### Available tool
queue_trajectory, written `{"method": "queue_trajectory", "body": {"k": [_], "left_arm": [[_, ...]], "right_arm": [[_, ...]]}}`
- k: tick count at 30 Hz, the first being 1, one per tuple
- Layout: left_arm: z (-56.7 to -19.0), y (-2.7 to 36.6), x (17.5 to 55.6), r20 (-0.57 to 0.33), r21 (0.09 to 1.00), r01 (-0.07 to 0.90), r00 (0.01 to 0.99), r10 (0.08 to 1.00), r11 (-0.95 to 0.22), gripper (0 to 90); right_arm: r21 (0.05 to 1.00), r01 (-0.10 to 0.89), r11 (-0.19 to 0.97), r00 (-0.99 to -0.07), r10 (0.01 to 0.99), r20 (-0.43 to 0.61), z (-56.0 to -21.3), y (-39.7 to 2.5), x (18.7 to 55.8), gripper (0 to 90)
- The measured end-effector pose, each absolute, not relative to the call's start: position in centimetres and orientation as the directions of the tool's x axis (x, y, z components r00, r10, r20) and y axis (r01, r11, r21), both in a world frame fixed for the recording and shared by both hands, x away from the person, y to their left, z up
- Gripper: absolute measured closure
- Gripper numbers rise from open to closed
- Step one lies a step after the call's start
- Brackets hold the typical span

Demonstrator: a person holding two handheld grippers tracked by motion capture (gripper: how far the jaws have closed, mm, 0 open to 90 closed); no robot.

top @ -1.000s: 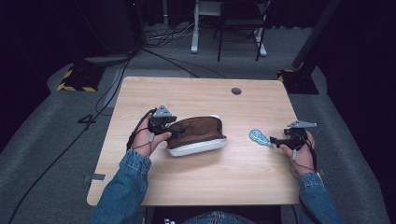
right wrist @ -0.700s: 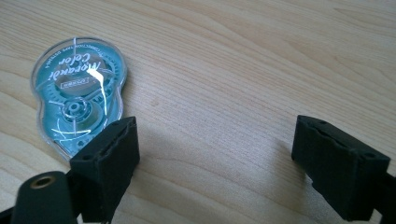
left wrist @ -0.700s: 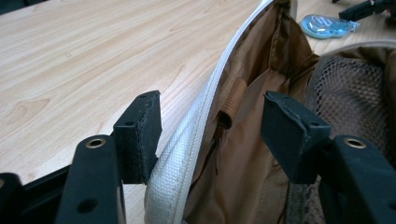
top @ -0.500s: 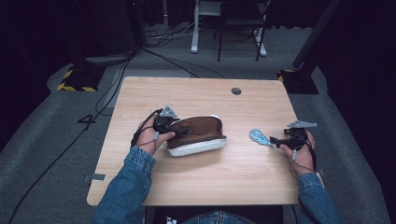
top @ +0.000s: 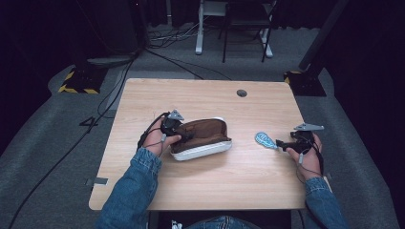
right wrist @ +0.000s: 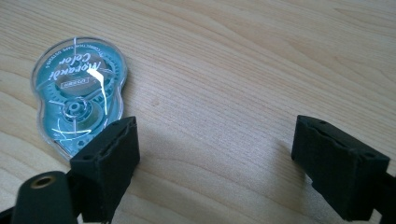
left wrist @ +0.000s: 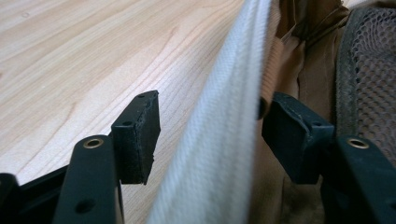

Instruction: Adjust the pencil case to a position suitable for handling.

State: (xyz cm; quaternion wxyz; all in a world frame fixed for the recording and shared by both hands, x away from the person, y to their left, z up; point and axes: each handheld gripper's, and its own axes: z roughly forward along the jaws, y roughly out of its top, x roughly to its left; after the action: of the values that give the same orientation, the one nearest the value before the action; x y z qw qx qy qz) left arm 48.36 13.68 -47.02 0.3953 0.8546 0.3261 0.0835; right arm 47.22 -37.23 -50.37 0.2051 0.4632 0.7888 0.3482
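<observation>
A light wooden rectangular tabletop with a clear grain is standing on grey carpet in a dark room, and a small round dark grommet is sitting near its far edge. Black cables are trailing across the floor to the left, a yellow-and-black striped base is lying at the far left, and white metal furniture legs are standing beyond the far side.

A brown suede shoe with a white sole is lying near the middle of the tabletop, slightly left of centre. The left tool is reaching into the shoe at its left end; in the left gripper view its jaws are standing apart, one outside the white ribbed edge and one inside against the brown lining, not closed on it. A hand in a blue denim sleeve is holding that tool.

The right tool is resting low at the right side of the tabletop, its jaws spread wide over bare wood. A translucent teal teardrop-shaped plastic tape dispenser is lying flat just beside one jaw, and in the high view it is sitting between the shoe and the right tool, well apart from the shoe.
</observation>
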Motion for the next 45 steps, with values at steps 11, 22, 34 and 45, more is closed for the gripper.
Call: {"method": "queue_trajectory", "body": {"k": [11,22,34,45], "left_arm": [[-47.6,14.0,48.5,-0.177,0.709,0.526,0.777,0.604,-0.469,66.4],[-47.6,13.9,48.4,-0.202,0.696,0.527,0.796,0.571,-0.488,79.8],[-47.3,13.9,48.0,-0.18,0.7,0.515,0.798,0.576,-0.495,84.2],[-45.9,13.6,46.9,-0.192,0.708,0.513,0.801,0.567,-0.485,84.6]], "right_arm": [[0.739,0.586,0.333,-0.493,0.87,0.0,-50.4,-37.3,47.1,15.7],[0.739,0.585,0.334,-0.495,0.869,0.0,-50.4,-37.3,47.1,15.9],[0.741,0.581,0.336,-0.501,0.866,0.0,-50.4,-37.2,47.0,16.7],[0.741,0.578,0.341,-0.507,0.862,-0.001,-50.4,-37.2,46.9,17.1]]}}
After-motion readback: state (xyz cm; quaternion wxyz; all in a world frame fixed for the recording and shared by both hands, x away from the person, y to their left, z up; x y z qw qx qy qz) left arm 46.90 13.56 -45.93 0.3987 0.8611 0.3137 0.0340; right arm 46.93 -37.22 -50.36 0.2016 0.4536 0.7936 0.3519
